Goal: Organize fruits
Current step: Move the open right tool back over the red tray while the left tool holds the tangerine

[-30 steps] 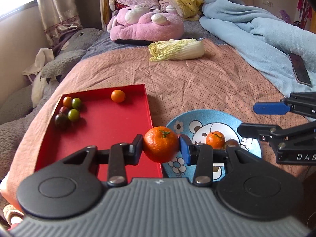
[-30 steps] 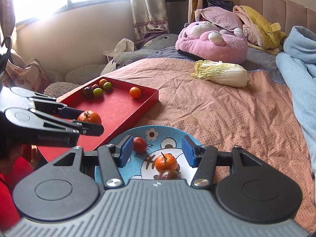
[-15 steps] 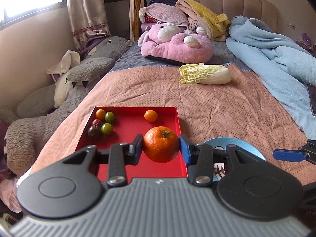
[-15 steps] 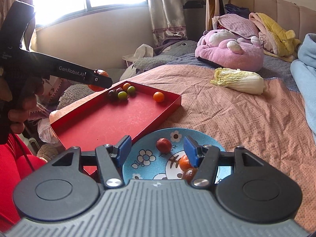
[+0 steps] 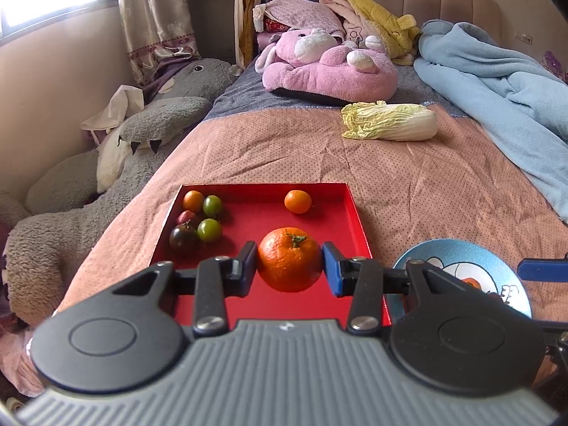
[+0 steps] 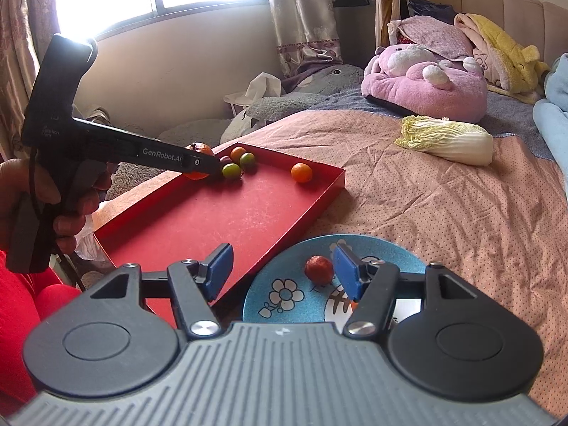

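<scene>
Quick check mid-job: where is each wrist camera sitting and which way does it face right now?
Left wrist: sits on the left hand-held gripper, looks down the bed over the red tray; its pads clamp the mandarin.
Right wrist: sits on the right hand-held gripper, over the blue plate, jaws just opening, empty; shows the person's hand holding the other gripper.
Shared: tray, plate, cabbage, pink plush.
</scene>
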